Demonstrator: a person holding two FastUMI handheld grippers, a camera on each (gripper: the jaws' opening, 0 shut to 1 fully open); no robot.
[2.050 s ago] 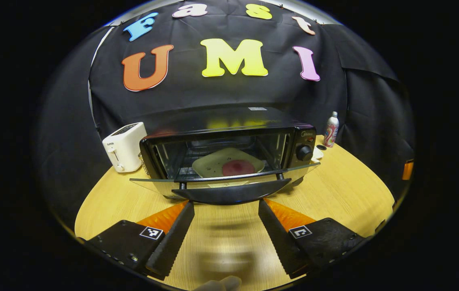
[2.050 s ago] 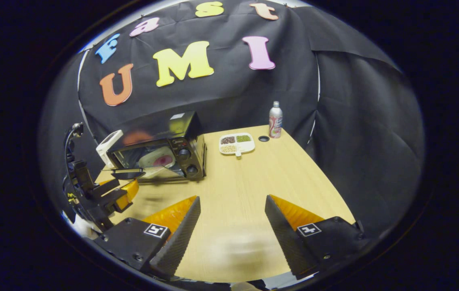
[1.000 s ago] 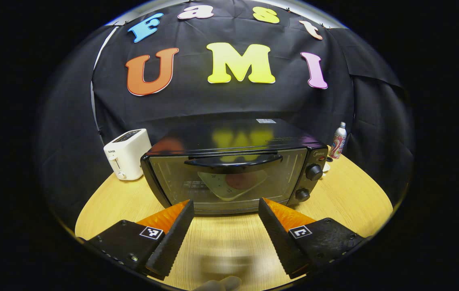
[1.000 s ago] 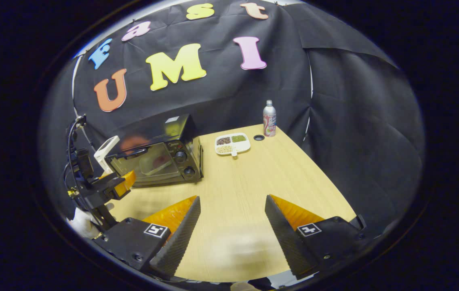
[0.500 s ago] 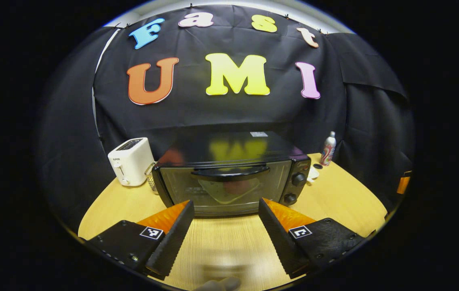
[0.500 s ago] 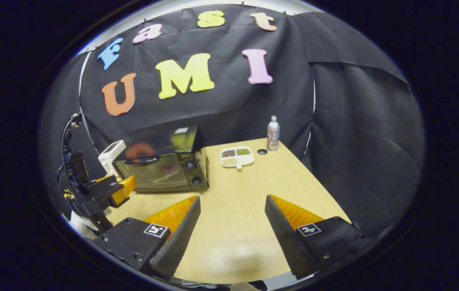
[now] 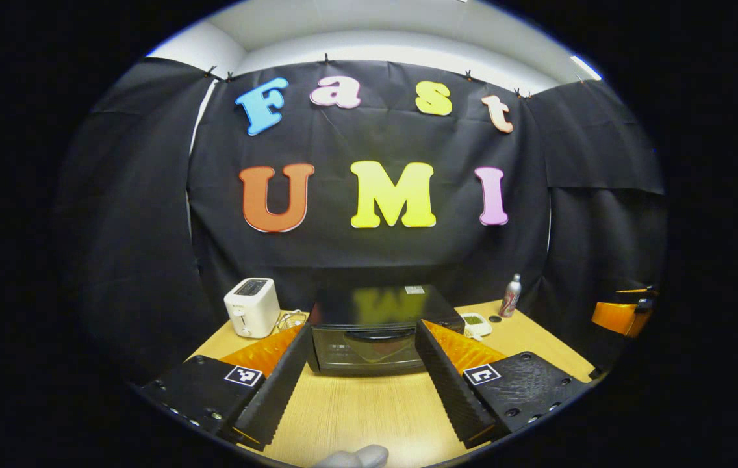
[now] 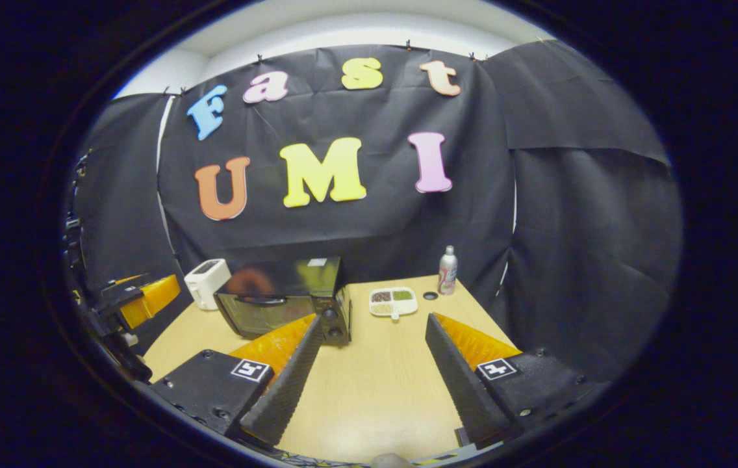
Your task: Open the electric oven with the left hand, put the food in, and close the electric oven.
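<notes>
No wording on the oven [image 7: 369, 338], toaster [image 7: 251, 315] or bottle [image 8: 447, 270] is legible.

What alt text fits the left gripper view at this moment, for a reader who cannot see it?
A black electric oven with a glass door stands shut on a light wooden table, framed between the open jaws of the left gripper. A white toaster stands to its left, a small metal bottle to its right.

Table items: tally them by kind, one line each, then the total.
Electric oven: 1
Toaster: 1
Divided snack tray: 1
Bottle: 1
Small dark round thing: 1
Total: 5
</notes>
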